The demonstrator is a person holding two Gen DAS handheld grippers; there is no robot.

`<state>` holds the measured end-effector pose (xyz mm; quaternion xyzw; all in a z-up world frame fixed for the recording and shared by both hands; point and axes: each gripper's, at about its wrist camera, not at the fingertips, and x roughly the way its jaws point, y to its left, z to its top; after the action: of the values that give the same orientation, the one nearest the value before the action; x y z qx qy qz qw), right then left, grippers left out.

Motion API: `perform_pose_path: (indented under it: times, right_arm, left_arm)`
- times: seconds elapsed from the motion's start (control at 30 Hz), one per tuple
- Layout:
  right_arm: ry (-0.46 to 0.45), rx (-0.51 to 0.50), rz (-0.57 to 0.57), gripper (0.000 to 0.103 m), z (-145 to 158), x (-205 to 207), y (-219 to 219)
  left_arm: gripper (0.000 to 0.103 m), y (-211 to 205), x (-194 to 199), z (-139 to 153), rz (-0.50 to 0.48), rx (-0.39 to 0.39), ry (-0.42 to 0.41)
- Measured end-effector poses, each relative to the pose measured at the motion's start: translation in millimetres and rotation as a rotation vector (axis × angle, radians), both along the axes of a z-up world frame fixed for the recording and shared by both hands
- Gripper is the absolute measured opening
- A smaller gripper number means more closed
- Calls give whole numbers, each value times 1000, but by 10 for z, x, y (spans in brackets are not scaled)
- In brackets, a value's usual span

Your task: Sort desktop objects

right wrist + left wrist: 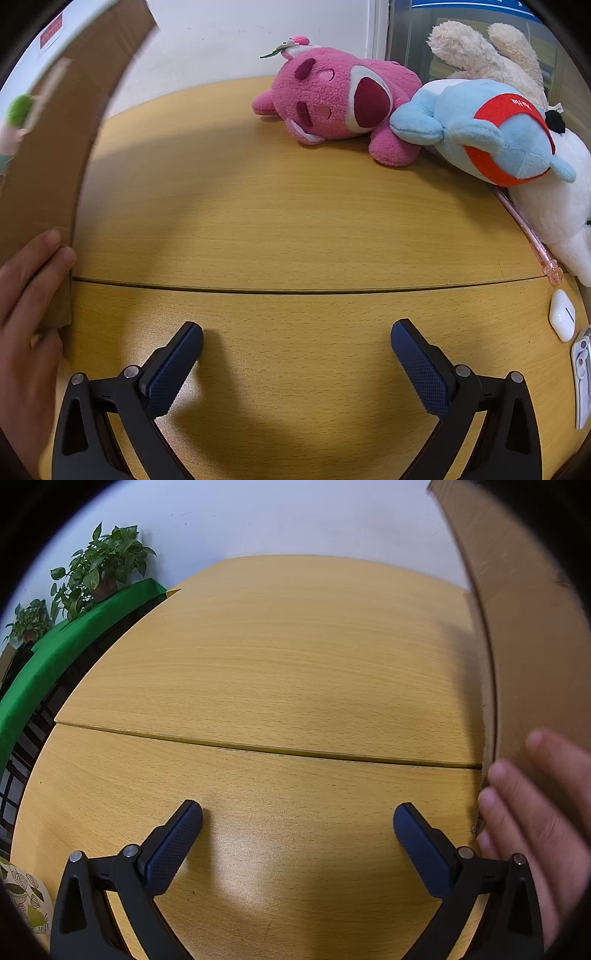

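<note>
A cardboard box (528, 627) stands on the wooden table at the right of the left wrist view, with a bare hand (532, 830) against its wall. It also shows at the left of the right wrist view (55, 147), with a hand (26, 325) on it. My left gripper (297, 816) is open and empty over bare table. My right gripper (297, 336) is open and empty. A pink plush (332, 103), a blue plush (491, 133), a cream plush (484, 48) and a white plush (557, 214) lie at the far right.
A pink pen (528, 236), a white earbud case (563, 319) and a white clip-like object (581, 376) lie at the right edge. A seam (295, 290) crosses the table. Potted plants (107, 565) on a green ledge stand left. A leaf-patterned object (26, 901) sits at lower left.
</note>
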<state>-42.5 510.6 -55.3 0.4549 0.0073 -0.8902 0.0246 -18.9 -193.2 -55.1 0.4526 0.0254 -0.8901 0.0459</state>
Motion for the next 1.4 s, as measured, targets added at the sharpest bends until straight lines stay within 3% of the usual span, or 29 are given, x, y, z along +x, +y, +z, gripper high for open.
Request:
perform_pose_path:
  times: [1.4]
  right_arm:
    - [-2,-1,11,103,-8,-12,12]
  left_arm:
    - [103,4,-6,3,3,1,-2]
